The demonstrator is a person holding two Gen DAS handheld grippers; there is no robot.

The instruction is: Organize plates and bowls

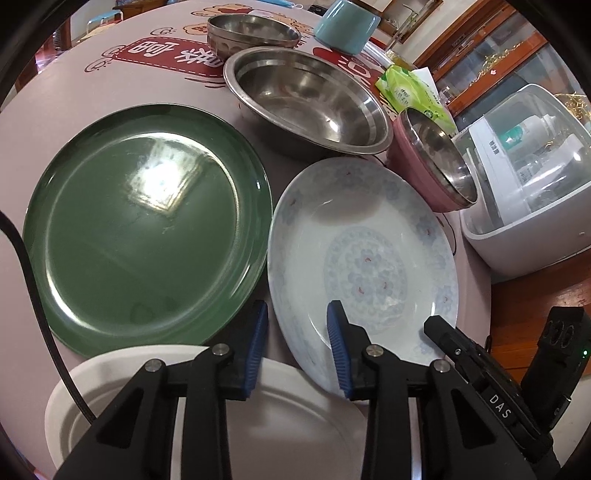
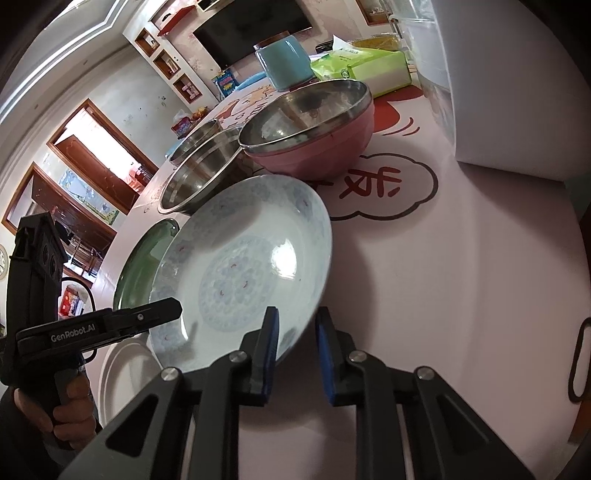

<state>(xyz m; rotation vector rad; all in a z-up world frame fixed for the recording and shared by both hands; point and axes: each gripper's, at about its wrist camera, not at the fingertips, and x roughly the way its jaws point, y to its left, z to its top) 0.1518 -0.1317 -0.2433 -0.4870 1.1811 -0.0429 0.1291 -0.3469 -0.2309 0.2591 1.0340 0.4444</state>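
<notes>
Right wrist view: the right tool (image 2: 295,341) straddles the near rim of the patterned plate (image 2: 243,266), pads narrowly apart around it (contact unclear), while the left tool (image 1: 297,332), also apart, brackets its left edge.

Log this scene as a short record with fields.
plates: green plate, patterned plate, white plate
overlap: patterned plate's near edge lies over the white plate
bowls: large steel bowl, small steel bowl, pink bowl
left gripper: open, astride patterned plate's rim
right gripper: open, astride the same rim
</notes>
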